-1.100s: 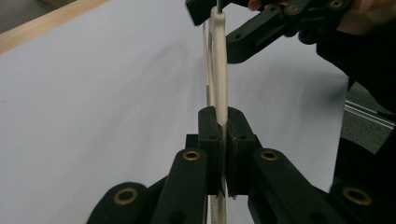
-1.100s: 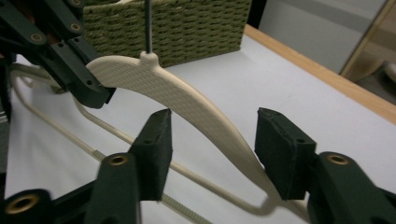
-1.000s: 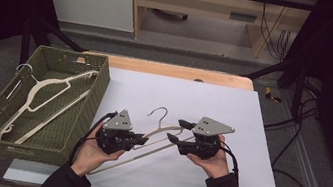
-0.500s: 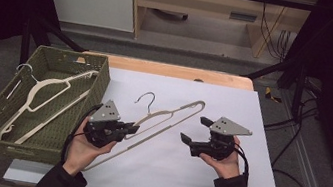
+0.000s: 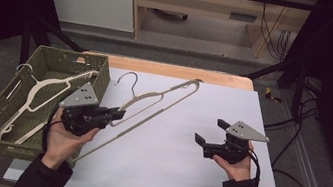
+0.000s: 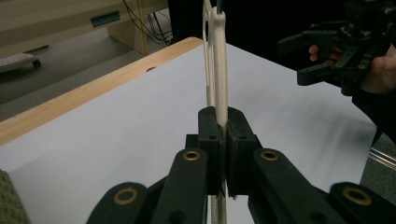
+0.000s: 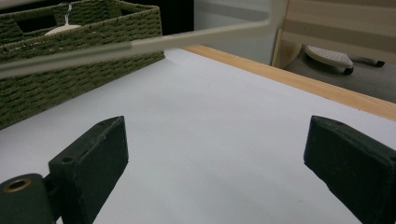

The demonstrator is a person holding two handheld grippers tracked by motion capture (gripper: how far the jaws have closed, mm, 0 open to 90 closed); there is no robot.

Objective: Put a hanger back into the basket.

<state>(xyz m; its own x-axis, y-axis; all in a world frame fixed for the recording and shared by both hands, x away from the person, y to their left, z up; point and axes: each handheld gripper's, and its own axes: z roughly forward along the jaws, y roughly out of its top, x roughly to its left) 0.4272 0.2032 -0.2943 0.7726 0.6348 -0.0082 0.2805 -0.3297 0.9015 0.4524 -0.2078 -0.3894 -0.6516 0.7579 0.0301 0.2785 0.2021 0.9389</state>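
Inside, the green basket (image 5: 102,70) holds another cream hanger (image 5: 37,96).

Two hand-held tongs are shown, each built of matte black plastic. The left tongs (image 5: 118,114) and the right tongs (image 5: 208,136) are each topped by a grey three-cornered plate, on which small dark screw holes are seen. Brass-coloured rivets are set into the black linkage arms behind the blocky jaw pads (image 6: 208,135), as seen in the left gripper view. A black cable is trailed from the rear of each body. Dark long sleeves are worn on both forearms, reaching to the wrists.
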